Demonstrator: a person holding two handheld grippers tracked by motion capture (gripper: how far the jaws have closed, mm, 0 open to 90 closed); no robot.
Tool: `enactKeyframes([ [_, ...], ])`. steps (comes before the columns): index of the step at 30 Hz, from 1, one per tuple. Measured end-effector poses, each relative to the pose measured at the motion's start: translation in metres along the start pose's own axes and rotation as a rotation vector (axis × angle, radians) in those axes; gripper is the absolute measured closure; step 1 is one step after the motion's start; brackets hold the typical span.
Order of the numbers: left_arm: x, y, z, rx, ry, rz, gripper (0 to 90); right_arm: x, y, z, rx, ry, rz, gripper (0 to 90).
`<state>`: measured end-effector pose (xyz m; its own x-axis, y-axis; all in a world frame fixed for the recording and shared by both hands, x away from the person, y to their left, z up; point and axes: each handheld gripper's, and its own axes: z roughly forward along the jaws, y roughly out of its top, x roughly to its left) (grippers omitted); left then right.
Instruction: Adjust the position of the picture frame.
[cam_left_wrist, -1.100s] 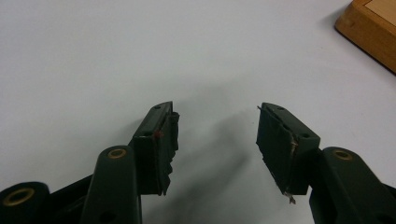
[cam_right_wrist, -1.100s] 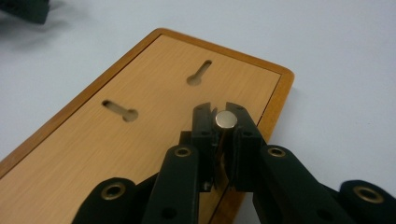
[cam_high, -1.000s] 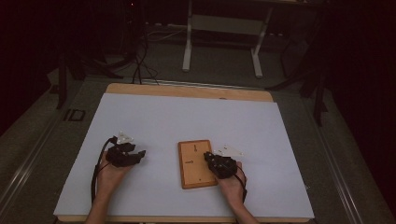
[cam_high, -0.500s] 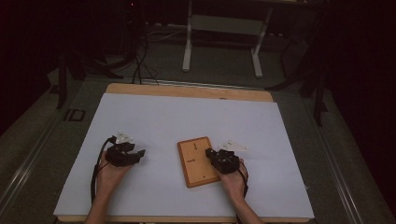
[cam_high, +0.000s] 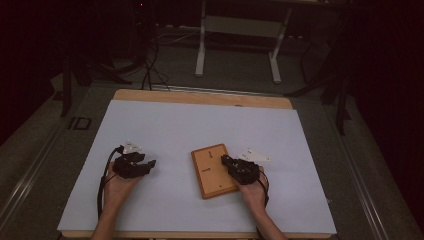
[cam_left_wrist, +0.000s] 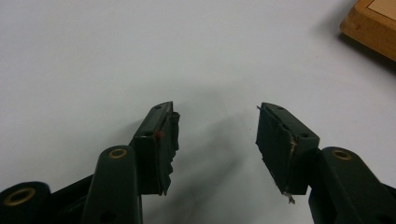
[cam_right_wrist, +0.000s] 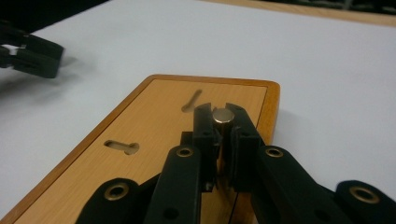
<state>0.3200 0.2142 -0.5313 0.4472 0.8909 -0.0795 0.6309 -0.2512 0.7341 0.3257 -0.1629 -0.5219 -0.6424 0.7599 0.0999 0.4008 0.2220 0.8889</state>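
The flat rectangular wooden board (cam_high: 214, 170) with keyhole-shaped slots lies on the white table cover (cam_high: 200, 125) and serves as reference. The right gripper (cam_right_wrist: 222, 122) sits over the board's right edge, jaws pinching a short upright metal cylinder pin (cam_right_wrist: 222, 115) above the board surface. The left gripper (cam_left_wrist: 215, 135) rests on the cover well to the left of the board, jaws spread apart with nothing between them.
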Motion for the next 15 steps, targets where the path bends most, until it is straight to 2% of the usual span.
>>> enactKeyframes([
  [2, 0.000, 0.000, -0.001, -0.003, -0.004, 0.000, 48.7, 0.005, 0.002, 0.000, -0.006, 0.025, -0.027, 84.2],
  [6, 0.000, 0.001, -0.002, -0.011, -0.029, 0.009, 51.6, 0.010, 0.002, 0.001, -0.003, 0.049, -0.050, 84.2],
  [7, -0.001, 0.001, -0.002, -0.012, -0.032, 0.016, 54.0, 0.013, 0.002, 0.002, -0.004, 0.073, -0.067, 84.2],
  [10, -0.005, 0.001, -0.001, -0.010, -0.046, 0.059, 58.7, 0.017, 0.002, 0.003, -0.005, 0.107, -0.078, 84.2],
  [15, -0.015, 0.003, 0.002, -0.004, -0.077, 0.115, 71.9, 0.026, 0.002, 0.006, -0.005, 0.161, -0.112, 84.2],
])
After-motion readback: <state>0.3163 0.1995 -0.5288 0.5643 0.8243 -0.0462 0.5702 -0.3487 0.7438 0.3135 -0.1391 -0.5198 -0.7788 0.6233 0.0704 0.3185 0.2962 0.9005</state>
